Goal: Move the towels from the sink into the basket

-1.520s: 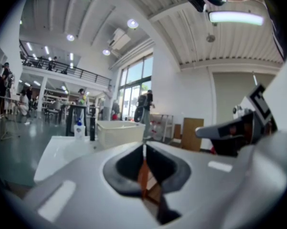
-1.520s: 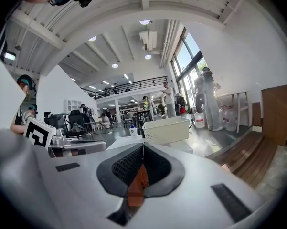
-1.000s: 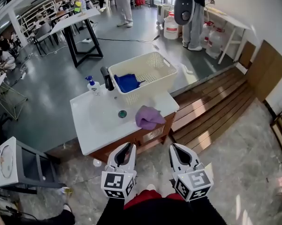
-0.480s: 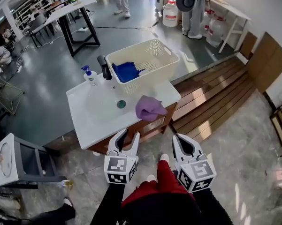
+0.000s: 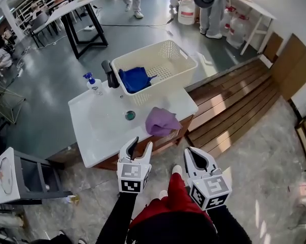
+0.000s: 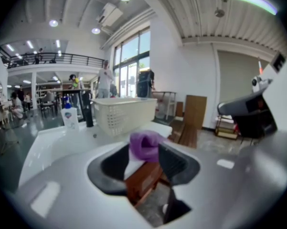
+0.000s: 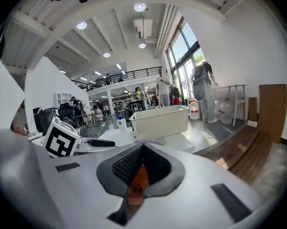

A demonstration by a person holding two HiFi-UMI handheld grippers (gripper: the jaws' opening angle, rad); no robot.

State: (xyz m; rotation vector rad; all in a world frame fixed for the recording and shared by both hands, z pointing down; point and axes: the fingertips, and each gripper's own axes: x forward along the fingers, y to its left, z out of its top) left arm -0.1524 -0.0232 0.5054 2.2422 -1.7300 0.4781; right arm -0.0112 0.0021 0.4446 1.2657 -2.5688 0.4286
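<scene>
- Towels lie ahead of both grippers, which hang side by side nearest the person, low in the head view over the floor (image 5: 254, 177) in front of the sink unit.
- The left gripper (image 5: 140, 145) has just been opening its jaws. They now stand wide apart with nothing between the pads. Its tips are close to the front edge of the white sink (image 5: 94, 136). In the left gripper view the purple towel (image 5: 160, 122) shows through the gap, beyond the jaws and apart from them.
- The right gripper (image 5: 191, 154) has its jaws brought together at the tips, gripping nothing. It hangs off the front right corner of the unit.
- The sink sits on a wooden cabinet (image 5: 165, 142), and a round drain (image 5: 130, 116) shows in the basin.
- The purple towel is bunched on the sink's front right rim, to the right of the drain and outside the basket.
- At the back rim stand a black faucet (image 5: 110, 74) and, left of it, a soap bottle (image 5: 93, 84) with a blue pump.
- The cream perforated basket (image 5: 181, 60) rests on the back right of the sink top, just beside the faucet. A blue towel (image 5: 134, 79) lies inside it at its left end.
- Further off are a wooden platform (image 5: 234, 105) on the right, a black-legged table (image 5: 81, 9) and a water jug (image 5: 186, 11), with people standing near them.
</scene>
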